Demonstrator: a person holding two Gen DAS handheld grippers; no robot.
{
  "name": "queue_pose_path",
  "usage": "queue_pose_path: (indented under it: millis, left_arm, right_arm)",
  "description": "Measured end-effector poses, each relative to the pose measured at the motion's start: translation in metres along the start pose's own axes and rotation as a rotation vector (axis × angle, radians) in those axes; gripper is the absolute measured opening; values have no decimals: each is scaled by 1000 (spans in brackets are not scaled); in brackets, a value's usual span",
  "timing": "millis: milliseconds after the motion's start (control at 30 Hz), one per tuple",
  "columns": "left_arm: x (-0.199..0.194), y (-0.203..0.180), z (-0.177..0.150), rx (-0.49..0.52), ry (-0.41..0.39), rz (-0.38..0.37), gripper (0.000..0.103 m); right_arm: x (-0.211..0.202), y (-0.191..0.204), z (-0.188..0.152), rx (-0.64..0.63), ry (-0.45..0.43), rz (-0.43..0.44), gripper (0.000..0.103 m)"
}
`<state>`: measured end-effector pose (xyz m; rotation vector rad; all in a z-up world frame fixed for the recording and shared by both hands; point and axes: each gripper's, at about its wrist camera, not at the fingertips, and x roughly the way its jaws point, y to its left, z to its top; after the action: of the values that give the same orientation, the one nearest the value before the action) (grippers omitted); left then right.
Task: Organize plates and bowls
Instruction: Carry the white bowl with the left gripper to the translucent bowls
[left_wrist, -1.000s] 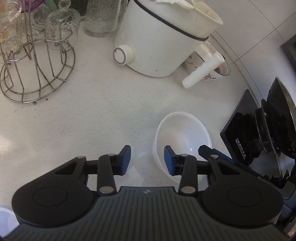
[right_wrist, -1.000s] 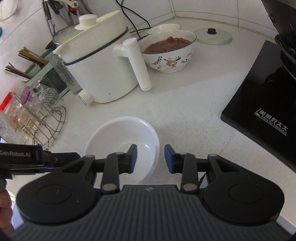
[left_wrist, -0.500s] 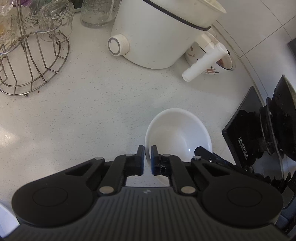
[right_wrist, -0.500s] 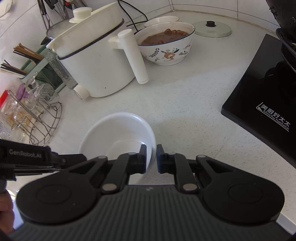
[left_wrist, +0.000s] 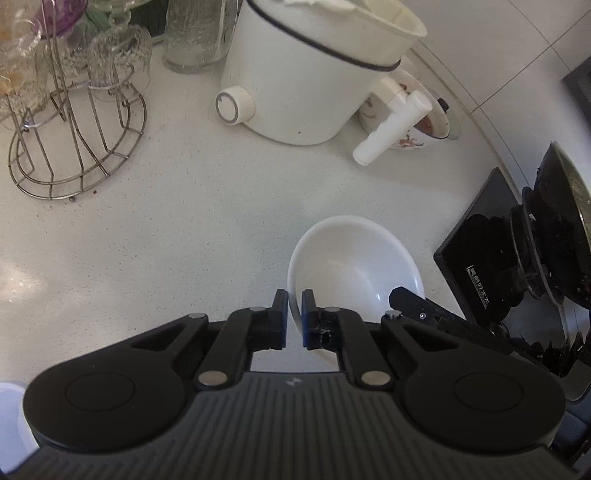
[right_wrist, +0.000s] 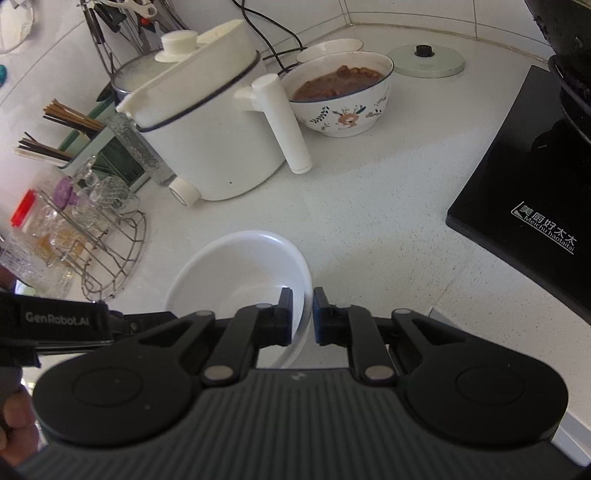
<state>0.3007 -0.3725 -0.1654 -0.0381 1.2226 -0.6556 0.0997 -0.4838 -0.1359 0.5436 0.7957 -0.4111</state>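
**Both my grippers pinch one white bowl by opposite sides of its rim**

In the left wrist view, a wire glass rack (left_wrist: 74, 147) holding upturned glasses fills the upper left. A white electric cooking pot (left_wrist: 306, 70) stands at upper centre. Lower centre, my left gripper (left_wrist: 294, 319) is clenched on the near-left rim of the white bowl (left_wrist: 354, 266), one finger outside the wall and one inside. The bowl sits on the speckled countertop (left_wrist: 184, 229), just left of the black induction cooker (left_wrist: 480, 273).

In the right wrist view, the same bowl (right_wrist: 236, 273) lies lower centre. My right gripper (right_wrist: 303, 314) grasps its right rim the same way. Gripping both sides probably keeps the smooth bowl level for lifting. A patterned bowl of brown food (right_wrist: 343, 99) sits at upper right, behind the pot.
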Motion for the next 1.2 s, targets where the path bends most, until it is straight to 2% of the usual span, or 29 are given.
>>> queue_pose_path:
  millis: [400, 733, 933, 1200]
  left_arm:
    - [-45, 7, -10, -8, -38, 36, 9]
    - [-86, 17, -25, -71, -65, 43, 9]
    - [-118, 30, -39, -104, -124, 19, 9]
    - [-144, 56, -50, -113, -153, 6, 9]
  right_arm:
    - [-28, 18, 0, -14, 13, 80, 14]
    - [-48, 34, -8, -39, 42, 146, 14]
    - [-59, 49, -13, -60, 34, 187, 14]
    - [-62, 76, -29, -61, 25, 197, 14]
